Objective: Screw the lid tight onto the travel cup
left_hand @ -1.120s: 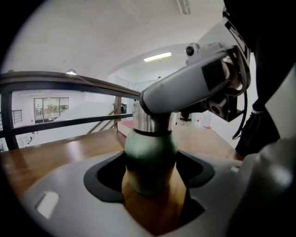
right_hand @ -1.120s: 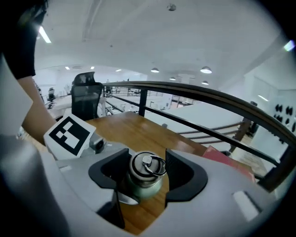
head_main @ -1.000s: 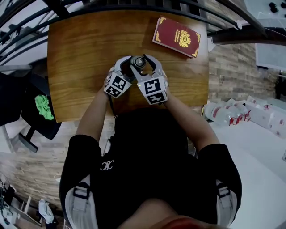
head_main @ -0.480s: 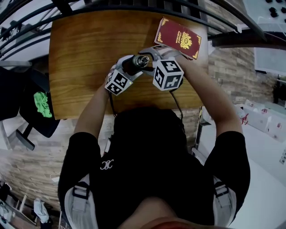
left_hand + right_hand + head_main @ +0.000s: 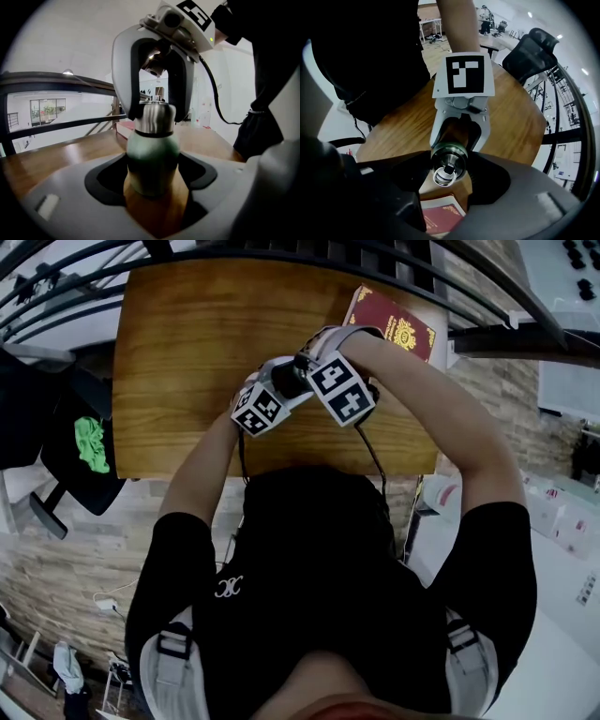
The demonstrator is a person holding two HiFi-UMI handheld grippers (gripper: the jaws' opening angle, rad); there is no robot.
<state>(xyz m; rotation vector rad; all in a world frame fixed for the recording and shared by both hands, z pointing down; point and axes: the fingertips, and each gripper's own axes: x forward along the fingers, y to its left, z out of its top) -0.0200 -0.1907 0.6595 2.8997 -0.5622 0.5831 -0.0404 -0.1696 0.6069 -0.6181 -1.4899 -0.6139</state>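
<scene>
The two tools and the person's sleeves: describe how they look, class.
The left tool and right tool are light grey with black-lined curved jaws; each carries a cube of black-and-white square markers and trails a black cable. The person wears a black short-sleeved shirt.

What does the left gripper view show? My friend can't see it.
The left tool grips a green cup over a wooden table. From above, the right tool clamps the cup's steel lid.
</scene>
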